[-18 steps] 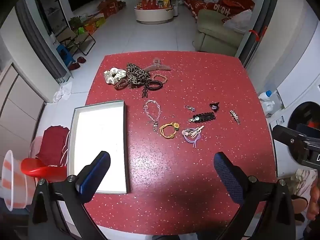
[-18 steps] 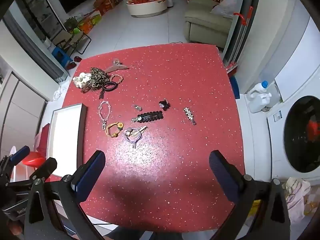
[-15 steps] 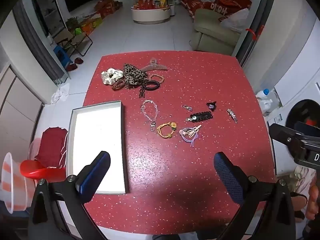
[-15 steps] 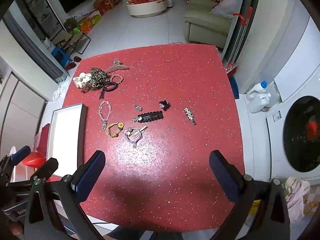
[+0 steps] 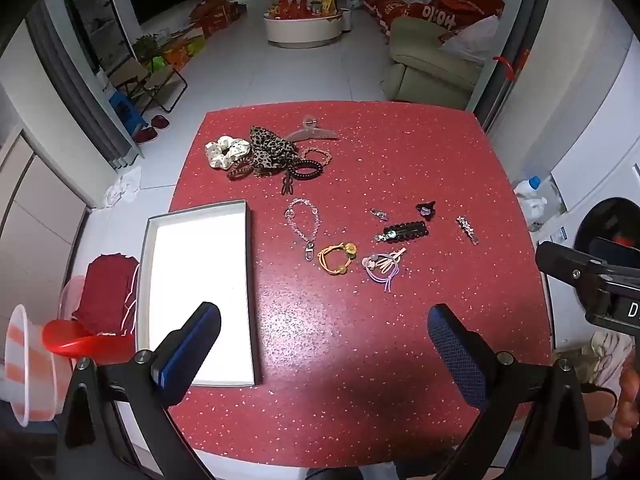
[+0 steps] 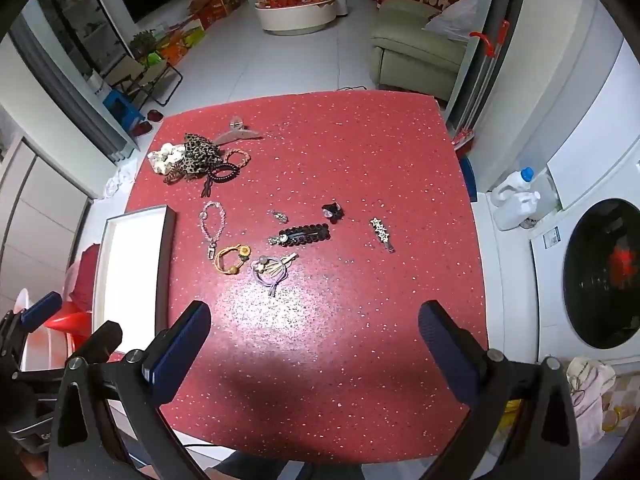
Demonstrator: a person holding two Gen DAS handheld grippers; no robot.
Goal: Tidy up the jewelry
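A red speckled table [image 5: 400, 168] carries scattered jewelry and hair pieces. An open white tray [image 5: 200, 292] [image 6: 132, 268] lies at its left edge. Mid-table lie a clear bead bracelet [image 5: 304, 224], an orange hair tie [image 5: 338, 258], a purple hair tie [image 5: 382, 266], a black beaded clip [image 5: 404, 232] and a star clip [image 5: 467, 230]. At the far left sit a white scrunchie [image 5: 226, 151], a leopard scrunchie [image 5: 272, 152] and a claw clip [image 5: 312, 131]. My left gripper [image 5: 324, 334] and right gripper [image 6: 314, 330] hover open over the near table, nothing between their fingers.
A washing machine [image 6: 600, 272] and a detergent bottle [image 6: 516, 196] stand right of the table. A red stool with a red cloth [image 5: 104, 300] sits left of it. Beyond the table are a sofa [image 5: 432, 60], a round coffee table [image 5: 304, 24] and a folding chair [image 5: 156, 84].
Both views shifted only slightly; the left wrist view drew back a little from the table. Nothing on the table moved, and both grippers stayed open.
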